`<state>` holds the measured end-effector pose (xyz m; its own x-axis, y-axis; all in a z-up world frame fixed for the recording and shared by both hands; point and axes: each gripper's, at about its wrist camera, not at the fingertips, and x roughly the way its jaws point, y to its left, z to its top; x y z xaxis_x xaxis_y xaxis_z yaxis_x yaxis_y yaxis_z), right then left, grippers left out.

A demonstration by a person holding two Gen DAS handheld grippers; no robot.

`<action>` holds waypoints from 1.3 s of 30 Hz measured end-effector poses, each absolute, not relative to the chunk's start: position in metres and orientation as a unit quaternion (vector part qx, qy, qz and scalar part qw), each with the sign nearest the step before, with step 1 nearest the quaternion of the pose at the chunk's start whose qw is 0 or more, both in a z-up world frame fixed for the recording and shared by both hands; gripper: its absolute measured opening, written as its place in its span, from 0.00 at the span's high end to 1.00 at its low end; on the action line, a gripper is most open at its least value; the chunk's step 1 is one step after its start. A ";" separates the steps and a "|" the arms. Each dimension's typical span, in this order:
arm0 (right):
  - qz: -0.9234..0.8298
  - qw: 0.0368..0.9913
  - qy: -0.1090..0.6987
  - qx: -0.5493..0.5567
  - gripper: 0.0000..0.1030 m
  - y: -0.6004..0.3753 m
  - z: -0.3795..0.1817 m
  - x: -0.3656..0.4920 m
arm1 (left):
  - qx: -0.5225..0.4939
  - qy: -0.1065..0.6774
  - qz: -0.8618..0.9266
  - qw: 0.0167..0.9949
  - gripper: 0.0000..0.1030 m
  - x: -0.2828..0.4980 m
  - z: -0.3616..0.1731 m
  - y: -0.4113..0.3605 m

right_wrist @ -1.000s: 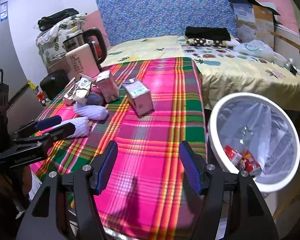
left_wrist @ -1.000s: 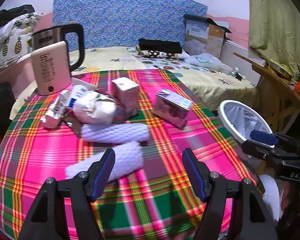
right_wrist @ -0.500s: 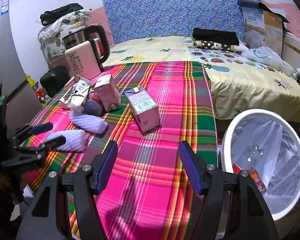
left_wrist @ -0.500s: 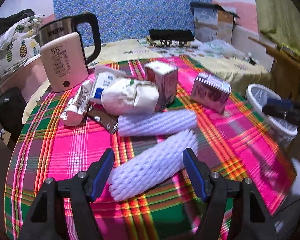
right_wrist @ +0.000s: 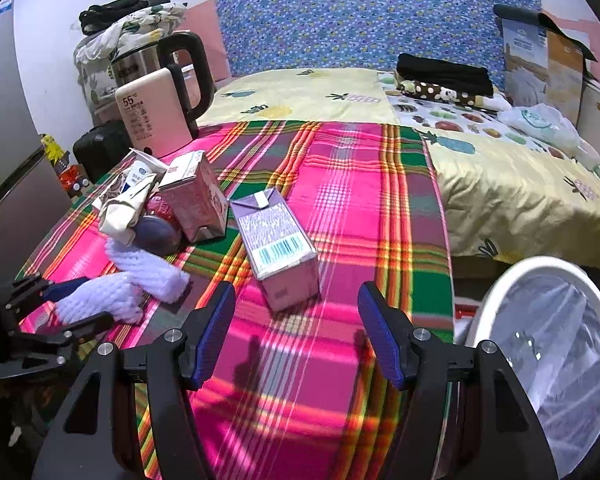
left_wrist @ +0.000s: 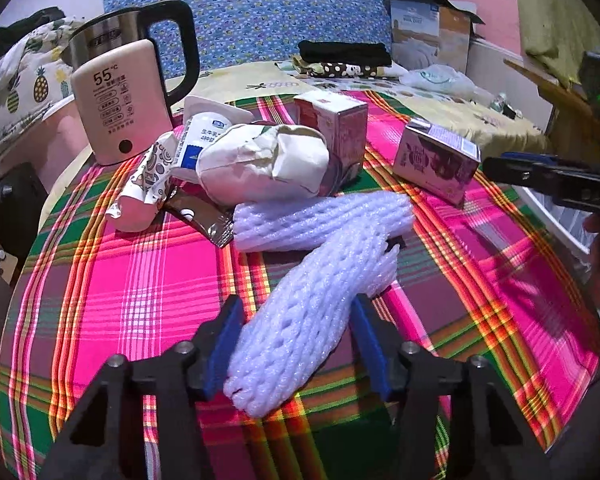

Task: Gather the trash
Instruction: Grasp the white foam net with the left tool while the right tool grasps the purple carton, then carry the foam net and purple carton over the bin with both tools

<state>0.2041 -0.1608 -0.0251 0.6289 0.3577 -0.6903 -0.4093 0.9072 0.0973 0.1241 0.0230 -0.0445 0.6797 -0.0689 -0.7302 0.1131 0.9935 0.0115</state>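
Note:
Trash lies on a plaid tablecloth (left_wrist: 140, 280): two white foam net sleeves, a crumpled paper bag (left_wrist: 260, 164), wrappers and two small cartons. My left gripper (left_wrist: 296, 340) is open, its blue pads on either side of the nearer foam sleeve (left_wrist: 312, 312), which lies between them; it also shows in the right wrist view (right_wrist: 96, 300). The second sleeve (left_wrist: 320, 220) lies just behind. My right gripper (right_wrist: 296, 332) is open and empty, just short of a purple carton (right_wrist: 276, 248) lying on its side. A white lined bin (right_wrist: 552, 356) stands off the table's right edge.
An electric kettle (left_wrist: 124, 92) stands at the table's back left. An upright pink carton (left_wrist: 336, 128) stands behind the paper bag. A bed (right_wrist: 480, 168) with clothes and boxes lies behind the table. A dark bag (right_wrist: 100, 148) sits on the floor at left.
My left gripper has moved forward so the nearer foam sleeve now sits between its pads, which have narrowed. My right gripper has moved closer to the purple carton.

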 end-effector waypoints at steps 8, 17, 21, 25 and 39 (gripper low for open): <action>0.222 0.895 0.384 -0.044 0.37 -0.147 -0.032 0.219 | -0.016 0.395 -0.053 0.917 0.70 0.122 -0.041 0.030; 0.231 0.894 0.383 -0.030 0.57 -0.149 -0.027 0.206 | -0.041 0.397 -0.069 0.914 0.74 0.116 -0.039 0.028; 0.227 0.897 0.379 -0.020 0.57 -0.156 -0.023 0.195 | -0.047 0.396 -0.079 0.914 0.75 0.110 -0.035 0.022; 0.221 0.900 0.375 -0.008 0.57 -0.165 -0.019 0.182 | -0.047 0.393 -0.089 0.914 0.75 0.105 -0.031 0.013; 0.188 0.911 0.367 0.022 0.57 -0.198 -0.013 0.150 | -0.043 0.386 -0.111 0.915 0.76 0.100 -0.021 -0.025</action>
